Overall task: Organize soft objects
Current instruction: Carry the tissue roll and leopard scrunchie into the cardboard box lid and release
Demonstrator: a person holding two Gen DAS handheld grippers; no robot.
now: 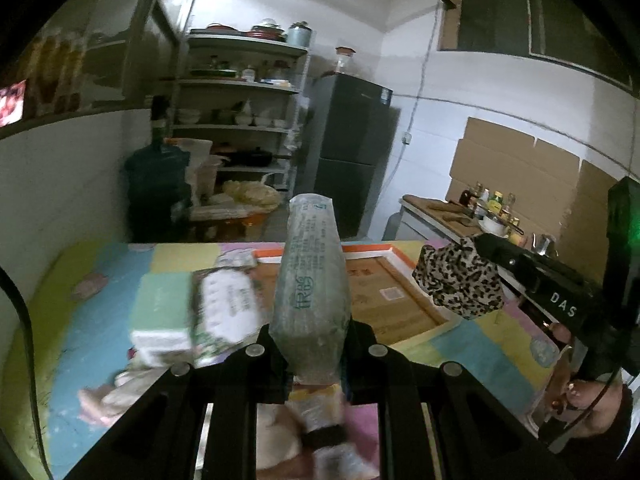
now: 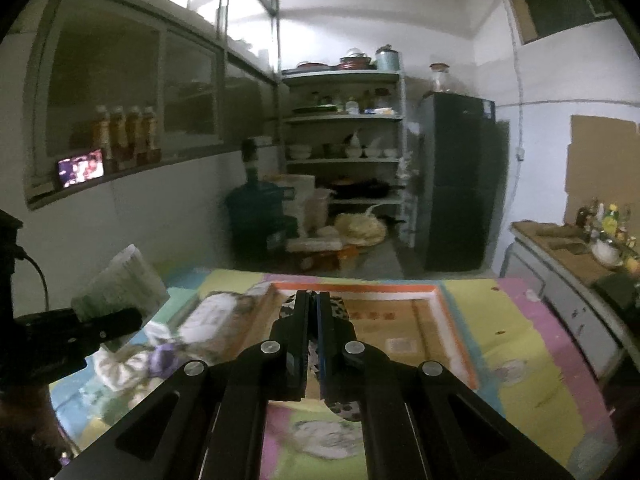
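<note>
Clamping a grey-green tissue pack (image 1: 310,288) between its two fingers, the left gripper (image 1: 310,344) holds it upright above the pastel foam mat (image 1: 80,320), with more tissue packs (image 1: 224,312) lying blurred on the mat just to its left. The right gripper (image 2: 314,344) has its fingers pressed nearly together on a leopard-print cloth (image 2: 344,400), which in the left wrist view hangs bunched at the fingertips above the near corner of the shallow orange-rimmed cardboard tray (image 1: 400,256). The tray lies flat on the mat between the two grippers, and a shelf rack (image 2: 344,140) and dark fridge (image 2: 460,184) stand behind.
</note>
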